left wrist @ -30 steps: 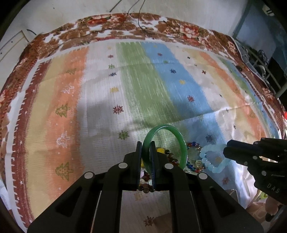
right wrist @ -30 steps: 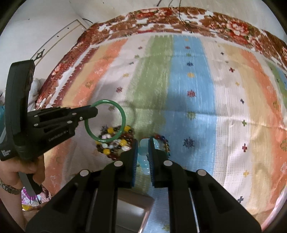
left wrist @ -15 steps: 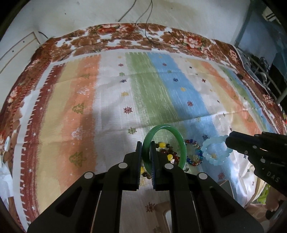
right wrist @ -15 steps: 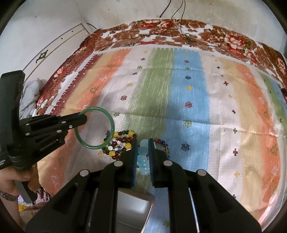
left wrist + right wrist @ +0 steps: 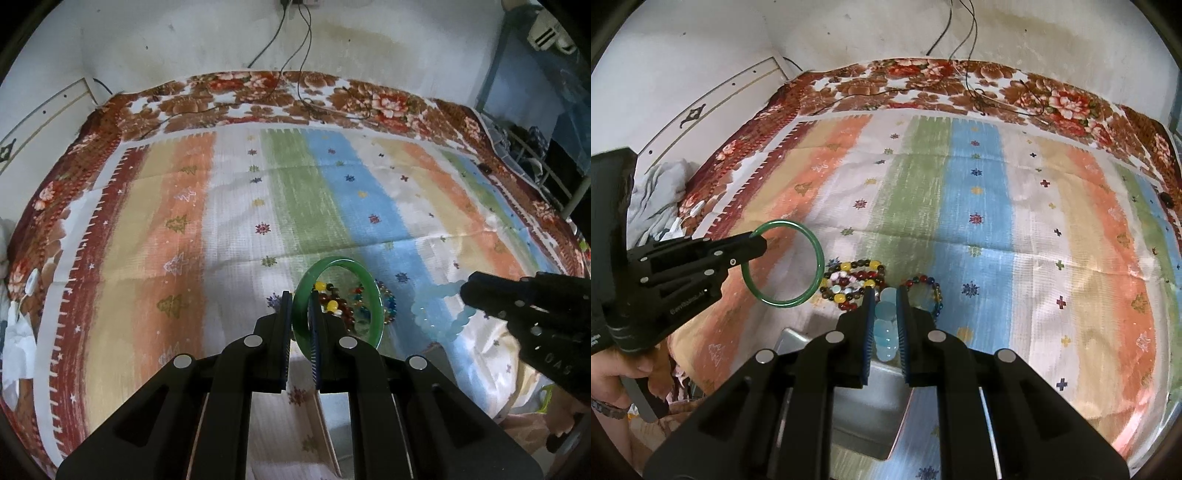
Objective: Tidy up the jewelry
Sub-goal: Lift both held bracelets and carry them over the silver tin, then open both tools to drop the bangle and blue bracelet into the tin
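Observation:
My left gripper (image 5: 300, 306) is shut on a green bangle (image 5: 373, 291), held upright above the bed; the bangle shows in the right wrist view (image 5: 812, 251) too. My right gripper (image 5: 885, 299) is shut on a pale blue bead bracelet (image 5: 885, 328), which also shows in the left wrist view (image 5: 424, 317). Two bead bracelets lie on the striped cloth: a multicolour pile (image 5: 853, 282) and a smaller ring (image 5: 931, 291). A grey open box (image 5: 864, 413) sits below my right gripper.
The striped cloth (image 5: 979, 206) covers a bed with a floral border (image 5: 960, 85). A white wall with hanging cables (image 5: 295, 37) is behind. Clothes (image 5: 661, 192) lie at the left edge. Shelving (image 5: 535, 155) stands at the right.
Both grippers have risen and pulled back from the cloth, each carrying its bracelet. The grey box has come into view under the right gripper.

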`<state>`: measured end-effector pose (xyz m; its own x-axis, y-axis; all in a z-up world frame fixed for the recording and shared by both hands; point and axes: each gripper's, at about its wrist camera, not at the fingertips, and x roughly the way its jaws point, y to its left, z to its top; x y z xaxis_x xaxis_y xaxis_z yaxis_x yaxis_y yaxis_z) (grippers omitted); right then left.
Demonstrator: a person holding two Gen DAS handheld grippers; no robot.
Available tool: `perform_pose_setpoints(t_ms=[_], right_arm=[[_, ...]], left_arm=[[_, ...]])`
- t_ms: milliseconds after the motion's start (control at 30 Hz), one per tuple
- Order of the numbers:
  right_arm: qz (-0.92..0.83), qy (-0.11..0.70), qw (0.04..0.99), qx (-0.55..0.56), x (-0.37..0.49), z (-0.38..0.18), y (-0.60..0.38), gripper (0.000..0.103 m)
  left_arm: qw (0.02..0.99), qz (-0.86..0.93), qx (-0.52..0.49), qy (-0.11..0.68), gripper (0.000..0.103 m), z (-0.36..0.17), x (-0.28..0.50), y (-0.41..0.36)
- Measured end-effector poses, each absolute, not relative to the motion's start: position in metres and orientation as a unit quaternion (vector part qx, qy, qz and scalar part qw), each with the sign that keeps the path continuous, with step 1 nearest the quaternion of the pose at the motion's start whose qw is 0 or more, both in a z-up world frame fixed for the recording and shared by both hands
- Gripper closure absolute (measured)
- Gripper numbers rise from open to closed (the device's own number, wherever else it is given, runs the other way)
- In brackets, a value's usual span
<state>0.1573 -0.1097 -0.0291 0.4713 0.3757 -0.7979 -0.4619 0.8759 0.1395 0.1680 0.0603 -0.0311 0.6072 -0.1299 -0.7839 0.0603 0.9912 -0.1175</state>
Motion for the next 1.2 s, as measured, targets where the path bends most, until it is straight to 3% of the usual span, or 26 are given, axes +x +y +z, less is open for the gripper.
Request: perform_pose_setpoints(t_ms=[600, 1067, 1167, 1200], right_arm=[[0.266, 0.466, 0.843, -0.033, 0.097, -0.038, -0.122, 0.090], [0.261, 0.485, 0.834, -0.027, 0.096, -0.049, -0.127, 0.089], [0.252, 0.487, 0.836, -0.027, 0.099, -0.050, -0.127, 0.086], [0.249, 0.488, 0.836, -0.027, 0.100, -0.050, -0.128, 0.080]], left_arm=[[0.896, -0.062, -0.039, 0.437, 0.095, -0.036, 0.097, 0.043], [0.888, -0.070, -0.017, 0.455, 0.093, -0.049, 0.094, 0.027], [0.887, -0.068, -0.011, 0.457, 0.090, -0.050, 0.095, 0.025], [0.887, -0.067, -0.010, 0.456, 0.089, -0.050, 0.096, 0.025]])
